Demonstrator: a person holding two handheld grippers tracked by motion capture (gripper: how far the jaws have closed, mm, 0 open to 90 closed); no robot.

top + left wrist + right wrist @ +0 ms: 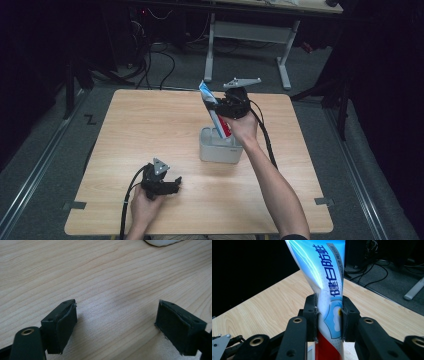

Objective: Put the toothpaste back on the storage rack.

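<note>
Nearest, by the wooden table's (150, 125) front edge, the left gripper (161, 183) rests with black padded jaws apart. Farther in, the right gripper (329, 315) clamps a glossy, flattened blue-and-red toothpaste tube (325, 285), tilted, its lower end inside the white rounded-rectangular holder (220, 147) near the table's centre.

The toothpaste tube (325, 277) bears large blue Chinese characters, "健白防蛀".

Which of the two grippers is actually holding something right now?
The right gripper, clamped on the toothpaste tube above the white holder. The left gripper rests open over the bare table.
</note>
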